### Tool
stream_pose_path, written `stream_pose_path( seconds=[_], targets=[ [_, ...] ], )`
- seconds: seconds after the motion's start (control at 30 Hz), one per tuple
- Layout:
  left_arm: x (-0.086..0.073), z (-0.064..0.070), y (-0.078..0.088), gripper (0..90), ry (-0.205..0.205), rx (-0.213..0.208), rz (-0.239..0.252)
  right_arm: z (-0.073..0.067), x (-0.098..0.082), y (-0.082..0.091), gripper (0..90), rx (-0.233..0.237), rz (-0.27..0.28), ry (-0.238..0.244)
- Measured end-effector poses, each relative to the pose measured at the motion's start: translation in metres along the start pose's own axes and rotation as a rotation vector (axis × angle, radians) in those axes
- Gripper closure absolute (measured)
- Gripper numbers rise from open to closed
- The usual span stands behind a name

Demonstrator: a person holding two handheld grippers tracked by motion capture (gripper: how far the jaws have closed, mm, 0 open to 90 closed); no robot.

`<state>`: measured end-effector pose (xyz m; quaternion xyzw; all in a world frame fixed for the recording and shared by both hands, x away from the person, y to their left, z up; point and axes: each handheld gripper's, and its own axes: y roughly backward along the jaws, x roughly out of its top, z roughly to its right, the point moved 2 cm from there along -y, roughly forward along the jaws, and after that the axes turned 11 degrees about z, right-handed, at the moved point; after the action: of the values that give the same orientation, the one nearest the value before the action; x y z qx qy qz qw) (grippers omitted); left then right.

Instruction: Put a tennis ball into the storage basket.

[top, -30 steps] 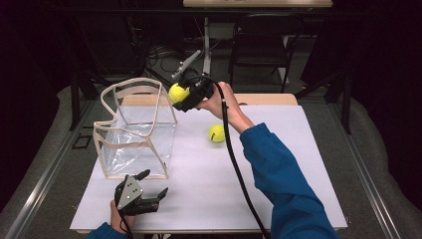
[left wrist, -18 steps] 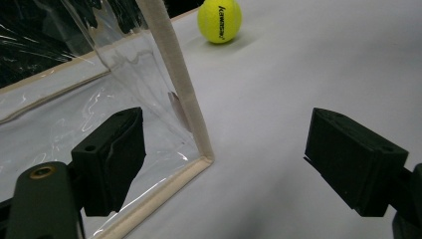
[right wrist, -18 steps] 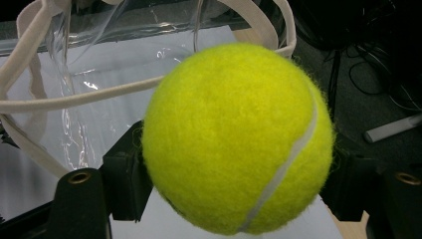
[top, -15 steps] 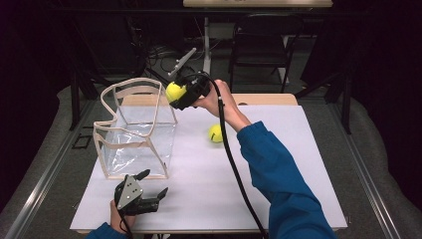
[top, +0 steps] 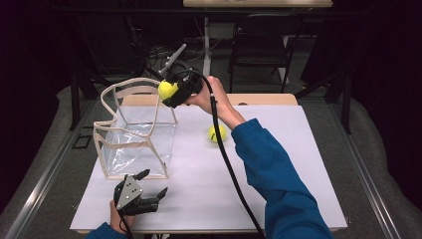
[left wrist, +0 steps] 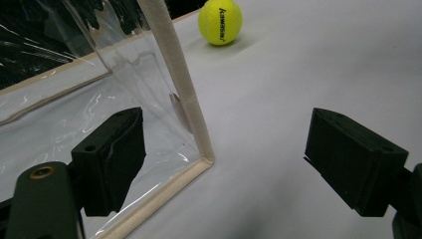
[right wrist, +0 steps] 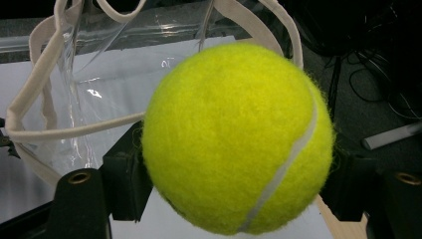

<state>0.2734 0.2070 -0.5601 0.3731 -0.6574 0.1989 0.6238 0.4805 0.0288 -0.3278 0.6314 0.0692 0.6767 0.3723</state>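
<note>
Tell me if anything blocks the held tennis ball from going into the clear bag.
Nothing visible does. The right gripper holds the tennis ball beside the far right corner of the clear bag, above its rim. The bag's top stands open; its loose handles droop along the rim.

Bright tabletop, dark surroundings, sharp focus

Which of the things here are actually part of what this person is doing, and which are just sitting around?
Part of the job:
- tennis ball clamped in the right gripper
- clear bag with beige trim, standing open
- second tennis ball on the white table
- left gripper, open, resting near the bag's corner

Just lying about:
- black chair behind the table
- cables on the floor
</note>
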Motion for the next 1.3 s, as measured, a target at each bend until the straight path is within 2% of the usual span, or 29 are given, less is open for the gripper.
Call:
stream_pose_path(
  seconds=[0.83,1.3],
  targets=[
    [0.0,0.0,0.001,16.0,0.002,-0.005,0.004,-0.003,0.018,-0.011,26.8,0.008,-0.002,0.014],
    [0.0,-0.001,0.0,16.0,0.008,-0.006,0.007,-0.002,0.019,-0.018,26.8,0.01,-0.009,0.017]
  ],
)
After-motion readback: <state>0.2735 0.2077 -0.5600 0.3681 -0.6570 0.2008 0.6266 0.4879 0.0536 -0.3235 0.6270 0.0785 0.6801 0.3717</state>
